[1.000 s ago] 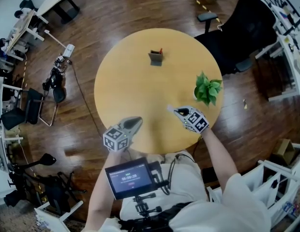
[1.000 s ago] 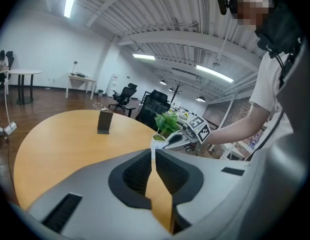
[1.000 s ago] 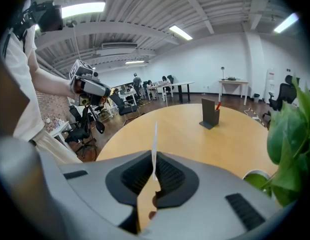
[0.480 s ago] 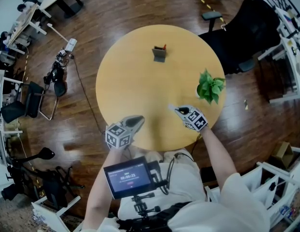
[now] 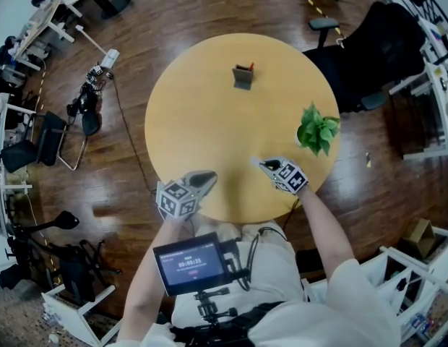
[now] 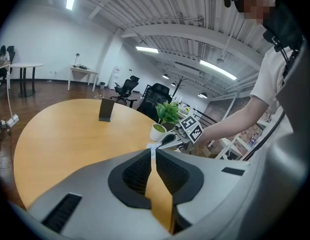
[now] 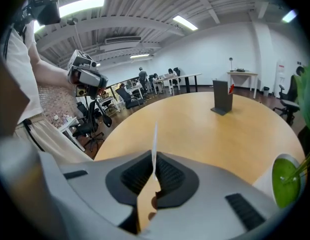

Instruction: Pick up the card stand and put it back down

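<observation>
A dark grey upright card stand (image 5: 243,77) sits on the far side of the round yellow wooden tabletop (image 5: 202,129), a little in from that edge and right of its middle. It stands by itself with nothing touching it, and a small red piece shows at its top corner. The right gripper view shows it upright across the tabletop (image 7: 222,98), as does the left gripper view (image 6: 106,110).

Both grippers hang over the near edge of the tabletop, well apart from the stand. The left gripper (image 5: 209,174) is at the near-left rim. Its fingers (image 6: 140,171) are closed against each other at the tips, with nothing between them. The right gripper (image 5: 263,166) is at the near-right rim, pointing in towards the tabletop's middle. Its fingers (image 7: 167,176) are closed on a thin white card (image 7: 155,141), which is seen edge-on and sticks out past the tips.

A leafy green plant in a white pot (image 5: 316,129) stands at the tabletop's right edge, just beyond the right gripper. A black office chair (image 5: 368,49) stands off the tabletop's far-right side, on the dark wooden floor (image 5: 173,13).
</observation>
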Demonstrator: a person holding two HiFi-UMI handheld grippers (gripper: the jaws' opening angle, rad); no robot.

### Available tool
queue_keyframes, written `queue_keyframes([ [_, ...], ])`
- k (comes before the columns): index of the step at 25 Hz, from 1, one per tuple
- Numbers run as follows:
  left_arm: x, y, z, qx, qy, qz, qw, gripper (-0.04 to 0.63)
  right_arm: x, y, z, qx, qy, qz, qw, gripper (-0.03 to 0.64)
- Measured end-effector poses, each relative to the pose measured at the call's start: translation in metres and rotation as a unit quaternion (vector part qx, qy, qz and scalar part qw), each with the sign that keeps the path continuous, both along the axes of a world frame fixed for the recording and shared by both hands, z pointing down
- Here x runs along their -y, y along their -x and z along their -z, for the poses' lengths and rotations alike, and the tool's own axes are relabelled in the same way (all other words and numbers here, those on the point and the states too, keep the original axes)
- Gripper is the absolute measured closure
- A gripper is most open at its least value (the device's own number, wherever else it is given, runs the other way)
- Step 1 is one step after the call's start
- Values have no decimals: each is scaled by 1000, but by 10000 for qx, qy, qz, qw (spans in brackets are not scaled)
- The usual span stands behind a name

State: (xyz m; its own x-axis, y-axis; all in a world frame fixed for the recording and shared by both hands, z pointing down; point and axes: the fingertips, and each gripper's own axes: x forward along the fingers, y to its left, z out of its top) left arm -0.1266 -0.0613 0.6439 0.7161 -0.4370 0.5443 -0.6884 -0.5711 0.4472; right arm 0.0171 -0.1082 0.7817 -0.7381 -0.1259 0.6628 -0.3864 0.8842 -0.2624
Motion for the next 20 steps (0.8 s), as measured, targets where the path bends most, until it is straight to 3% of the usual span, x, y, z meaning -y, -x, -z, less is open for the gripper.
queue_keyframes([
  [20, 4, 8, -16, 307, 223, -95, 9992, 565, 14, -8, -53, -84, 274, -225, 9993, 589],
])
